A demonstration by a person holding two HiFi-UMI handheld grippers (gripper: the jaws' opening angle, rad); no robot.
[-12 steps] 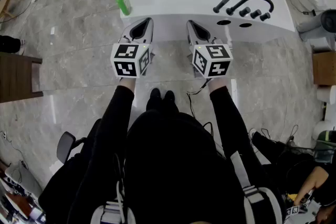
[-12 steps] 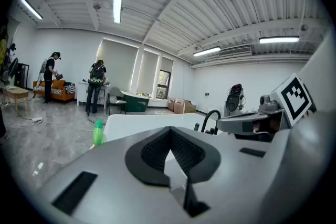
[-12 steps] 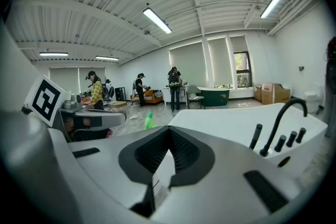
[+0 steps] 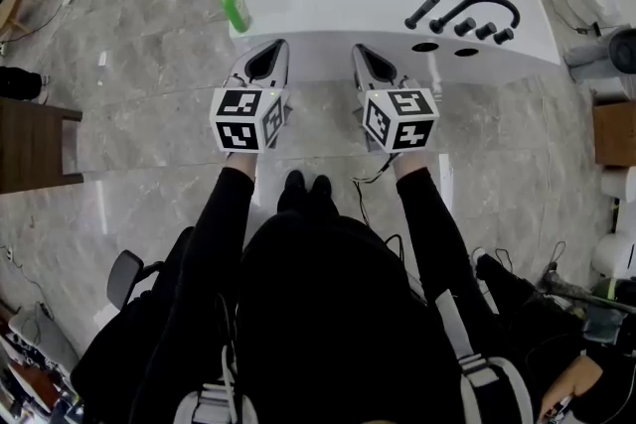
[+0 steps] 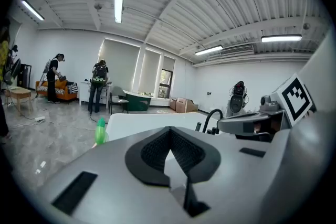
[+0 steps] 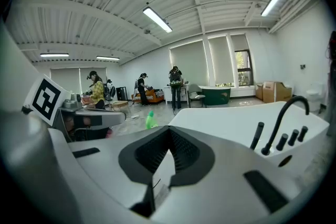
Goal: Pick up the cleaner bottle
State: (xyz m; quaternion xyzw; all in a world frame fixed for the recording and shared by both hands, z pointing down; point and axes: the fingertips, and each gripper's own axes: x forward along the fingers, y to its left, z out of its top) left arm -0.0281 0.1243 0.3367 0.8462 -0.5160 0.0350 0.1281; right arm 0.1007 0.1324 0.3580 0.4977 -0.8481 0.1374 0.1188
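Observation:
The green cleaner bottle (image 4: 234, 3) stands on the left corner of the white bathtub's rim (image 4: 328, 43). It is small in the left gripper view, ahead and left of the jaws (image 5: 101, 132), and ahead just left of centre in the right gripper view (image 6: 150, 120). My left gripper (image 4: 268, 61) hovers at the tub's near edge, a little right of and nearer than the bottle. Its jaws are shut with nothing in them. My right gripper (image 4: 370, 61) floats beside it, further right, also shut and holding nothing. Both point slightly downward over the tub.
A black curved faucet (image 4: 479, 7) with several black knobs sits on the tub's right rim. A dark wooden table (image 4: 30, 142) stands on the marble floor at the left. Cardboard boxes (image 4: 614, 132) and gear lie at the right. People stand far across the room (image 5: 98, 86).

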